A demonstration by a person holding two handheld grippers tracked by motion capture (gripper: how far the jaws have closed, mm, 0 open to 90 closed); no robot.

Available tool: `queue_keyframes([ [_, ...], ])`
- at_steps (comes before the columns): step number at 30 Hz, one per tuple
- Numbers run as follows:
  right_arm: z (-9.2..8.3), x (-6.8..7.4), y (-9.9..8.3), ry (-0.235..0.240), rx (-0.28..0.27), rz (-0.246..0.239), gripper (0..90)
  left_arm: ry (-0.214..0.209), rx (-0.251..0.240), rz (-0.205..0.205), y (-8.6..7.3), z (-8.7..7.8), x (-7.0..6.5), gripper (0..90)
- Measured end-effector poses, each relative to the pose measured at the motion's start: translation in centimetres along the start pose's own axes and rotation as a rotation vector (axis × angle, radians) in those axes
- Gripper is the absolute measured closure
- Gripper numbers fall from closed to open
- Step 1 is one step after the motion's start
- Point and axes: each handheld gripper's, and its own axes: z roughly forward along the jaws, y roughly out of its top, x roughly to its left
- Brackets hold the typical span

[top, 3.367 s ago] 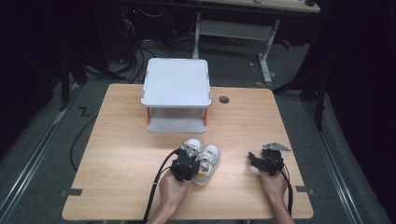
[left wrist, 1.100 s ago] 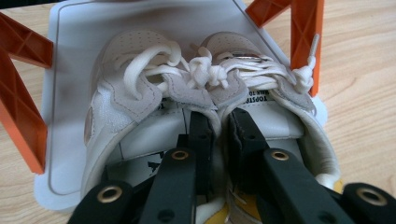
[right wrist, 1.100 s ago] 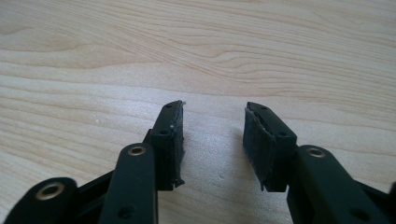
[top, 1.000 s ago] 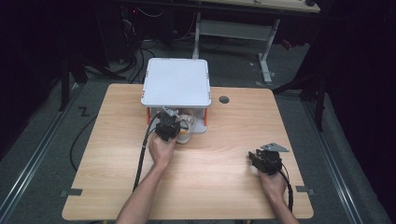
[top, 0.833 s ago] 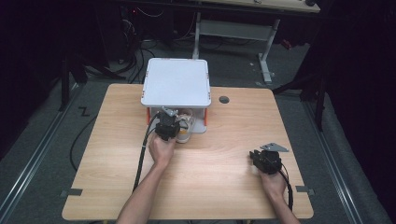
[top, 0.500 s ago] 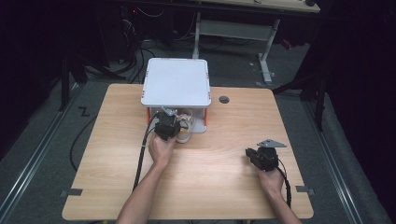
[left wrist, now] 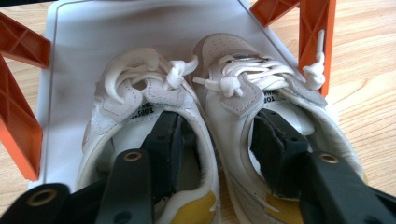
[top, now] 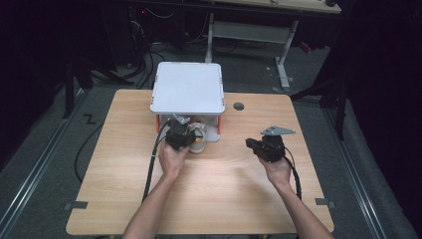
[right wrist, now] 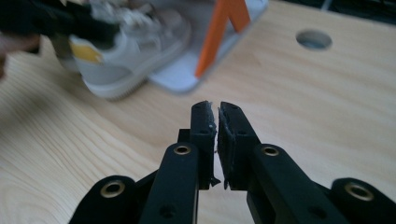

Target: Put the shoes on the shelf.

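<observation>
Since earlier the white shoes moved under the rack; left hand-held gripper opening inside them, released

Partly hidden print, perhaps "TOS", on the insoles of the white shoes; otherwise illegible.

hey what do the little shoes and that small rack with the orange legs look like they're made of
Shoes: likely smooth white leather or faux leather with suede-like grey patches, judging by the matte nap; woven cotton-looking laces.
Rack: probably moulded plastic, a matte pale shelf surface and orange legs with ribbed struts.
</observation>
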Motion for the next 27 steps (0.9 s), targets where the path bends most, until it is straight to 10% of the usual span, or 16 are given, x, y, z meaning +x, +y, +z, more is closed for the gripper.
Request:
queue_keyframes([
  [11,0.9,2.4,7.8,0.052,-0.073,-0.065,85.3,-0.004,-0.018,0.007,0.3,-1.1,0.3,31.3],
  [27,4.5,3.6,12.0,0.025,-0.064,-0.078,84.9,-0.038,-0.061,0.06,0.1,-4.5,-0.8,20.0],
])
